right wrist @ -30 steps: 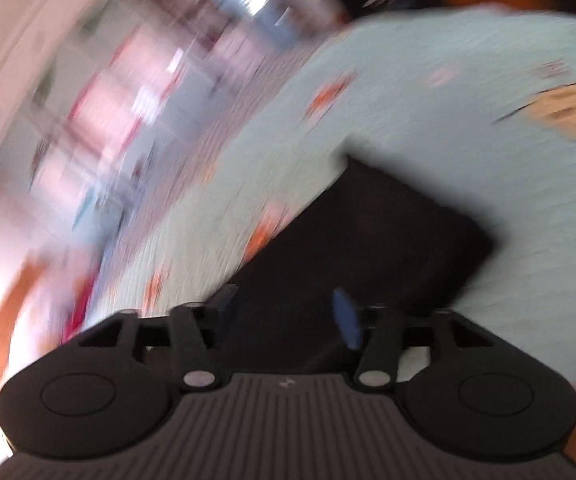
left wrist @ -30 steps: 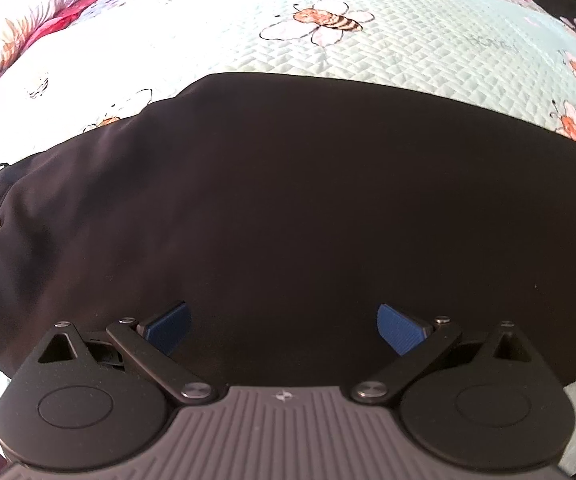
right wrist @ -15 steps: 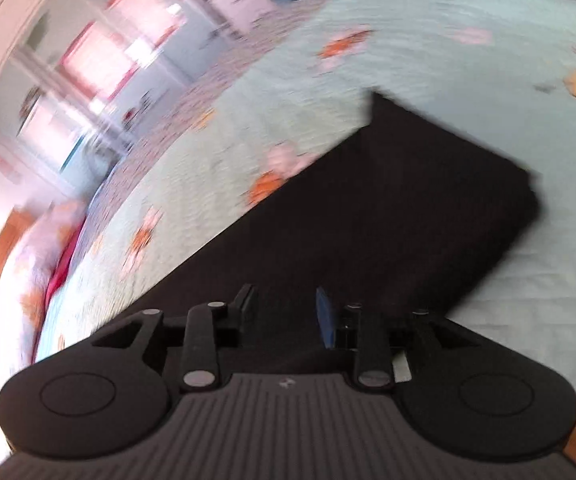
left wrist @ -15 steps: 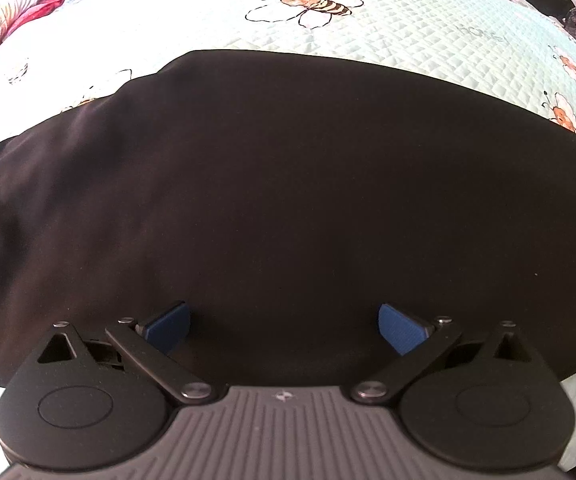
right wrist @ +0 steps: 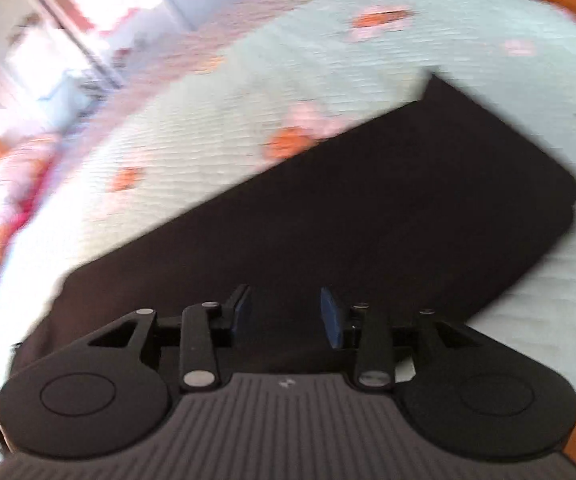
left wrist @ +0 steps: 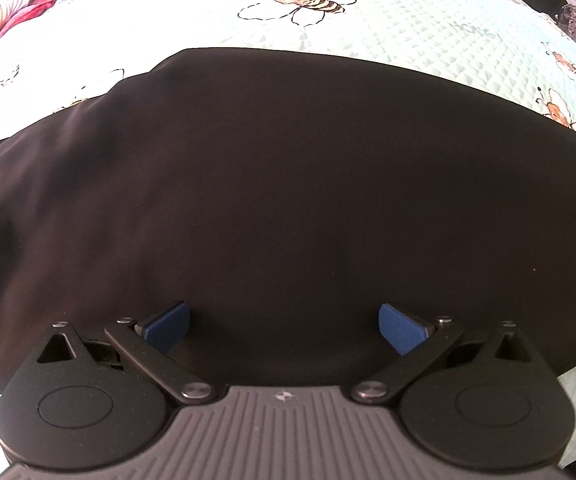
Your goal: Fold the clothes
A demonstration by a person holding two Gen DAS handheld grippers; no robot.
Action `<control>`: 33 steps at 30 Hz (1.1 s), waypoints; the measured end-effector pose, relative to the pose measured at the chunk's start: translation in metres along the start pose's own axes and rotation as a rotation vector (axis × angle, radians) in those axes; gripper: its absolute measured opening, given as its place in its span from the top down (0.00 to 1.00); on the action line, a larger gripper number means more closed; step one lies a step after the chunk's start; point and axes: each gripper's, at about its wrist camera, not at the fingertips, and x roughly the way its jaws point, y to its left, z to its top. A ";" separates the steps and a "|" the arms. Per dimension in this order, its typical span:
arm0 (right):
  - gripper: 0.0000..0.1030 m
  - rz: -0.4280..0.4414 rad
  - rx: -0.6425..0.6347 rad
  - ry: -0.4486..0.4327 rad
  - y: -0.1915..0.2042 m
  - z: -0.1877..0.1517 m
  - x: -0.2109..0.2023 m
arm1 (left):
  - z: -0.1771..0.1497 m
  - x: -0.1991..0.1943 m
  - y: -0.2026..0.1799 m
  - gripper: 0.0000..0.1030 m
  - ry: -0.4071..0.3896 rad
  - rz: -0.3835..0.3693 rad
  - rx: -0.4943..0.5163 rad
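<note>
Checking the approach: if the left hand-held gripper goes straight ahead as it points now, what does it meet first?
Likely the black garment: it fills the view ahead of the open left hand-held gripper, lying on the bee-print quilt.

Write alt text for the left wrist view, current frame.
A black garment lies spread across a pale quilted bedspread with bee prints, filling most of the view. The left tool sits over its near edge, blue-padded fingers wide apart and holding nothing.

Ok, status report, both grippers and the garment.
Left gripper open wide, right gripper partly open, both empty. Black fabric garment flat on the bee-print quilt. Nothing in the way.
</note>
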 end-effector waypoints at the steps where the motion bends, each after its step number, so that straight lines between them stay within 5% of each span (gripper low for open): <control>1: 0.60 0.047 0.003 0.014 0.005 -0.002 0.003 | 0.000 0.000 0.001 0.00 0.000 -0.003 -0.001; 2: 0.60 0.092 0.007 0.029 0.010 -0.004 0.007 | 0.000 0.001 0.001 0.00 0.000 -0.007 -0.003; 5: 0.63 0.049 0.088 0.108 -0.008 -0.018 0.026 | 0.001 0.000 0.002 0.00 0.000 -0.009 0.002; 7: 0.87 0.023 0.132 0.109 -0.025 -0.024 0.026 | 0.000 0.000 0.001 0.00 0.001 -0.012 0.008; 8: 0.91 0.016 0.152 0.102 -0.032 -0.025 0.023 | 0.000 0.001 0.002 0.00 0.001 -0.014 0.010; 10: 0.88 -0.022 0.152 0.085 -0.031 -0.020 0.011 | 0.001 0.001 0.003 0.00 0.000 -0.020 0.010; 14: 0.60 -0.027 0.051 0.033 0.004 -0.012 0.000 | 0.000 0.002 0.002 0.00 -0.002 -0.016 0.011; 19: 0.57 0.050 0.049 0.087 0.012 -0.022 0.020 | 0.004 0.008 0.005 0.00 0.008 -0.016 0.011; 22: 1.00 0.018 0.146 0.107 -0.027 -0.030 0.031 | 0.003 0.007 0.006 0.00 0.009 -0.017 0.014; 24: 1.00 0.032 0.226 0.096 -0.046 -0.029 0.020 | 0.004 0.008 0.006 0.00 0.009 -0.017 0.015; 25: 0.98 0.018 0.215 0.079 -0.045 -0.025 0.012 | 0.004 0.008 0.006 0.00 0.008 -0.015 0.014; 29: 0.60 0.050 0.142 0.017 -0.025 -0.017 -0.006 | 0.002 0.007 0.004 0.00 0.005 -0.005 0.017; 33: 0.59 0.112 0.102 0.087 -0.013 -0.021 0.015 | -0.003 0.000 -0.001 0.00 0.008 -0.004 0.011</control>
